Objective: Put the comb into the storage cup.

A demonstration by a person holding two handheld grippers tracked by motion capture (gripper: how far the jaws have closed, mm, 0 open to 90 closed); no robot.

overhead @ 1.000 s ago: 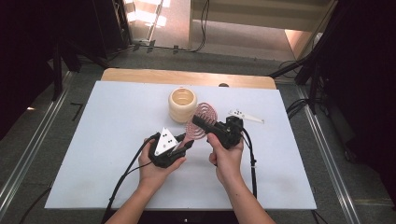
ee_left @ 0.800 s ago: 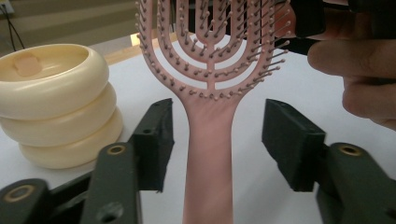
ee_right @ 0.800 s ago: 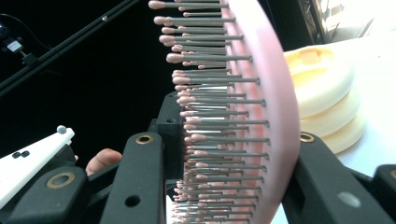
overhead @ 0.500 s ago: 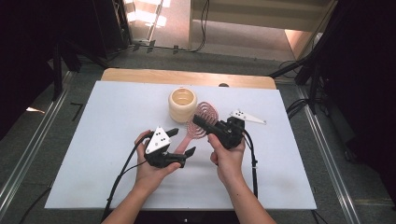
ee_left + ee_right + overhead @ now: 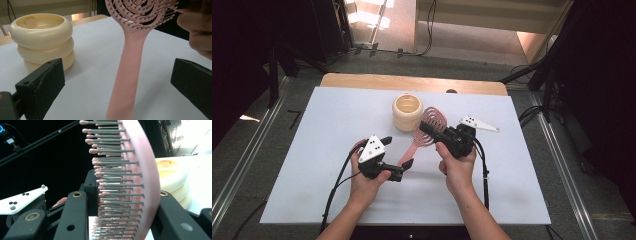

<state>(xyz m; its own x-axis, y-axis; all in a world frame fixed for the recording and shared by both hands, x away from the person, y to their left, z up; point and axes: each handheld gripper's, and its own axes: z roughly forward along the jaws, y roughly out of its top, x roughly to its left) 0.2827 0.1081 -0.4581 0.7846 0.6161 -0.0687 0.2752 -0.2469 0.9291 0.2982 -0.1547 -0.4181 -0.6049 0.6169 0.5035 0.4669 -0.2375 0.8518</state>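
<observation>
A pink hairbrush [image 5: 434,120] hangs just above the white table. My right gripper [image 5: 430,131] is shut on its bristled head [image 5: 147,170], one jaw against the bristles and one against the back. The handle [image 5: 127,75] slopes down toward my left gripper [image 5: 398,151]. That gripper's jaws have just been opening and now stand wide apart on either side of the handle, with neither pad [image 5: 42,85] touching it. A cream ribbed cup [image 5: 407,111] stands upright just behind the brush, with nothing showing inside it [image 5: 40,32].
The white tabletop [image 5: 312,150] has free room left, right and in front of the hands. A wooden strip [image 5: 412,82] runs along its far edge. Dark floor, metal rails and cables surround the table. Each gripper's cable trails back toward the person.
My left gripper, shut on the brush handle a second ago, has let it go and opened wide, drawing back a little. The right gripper has kept still, holding the brush head.
</observation>
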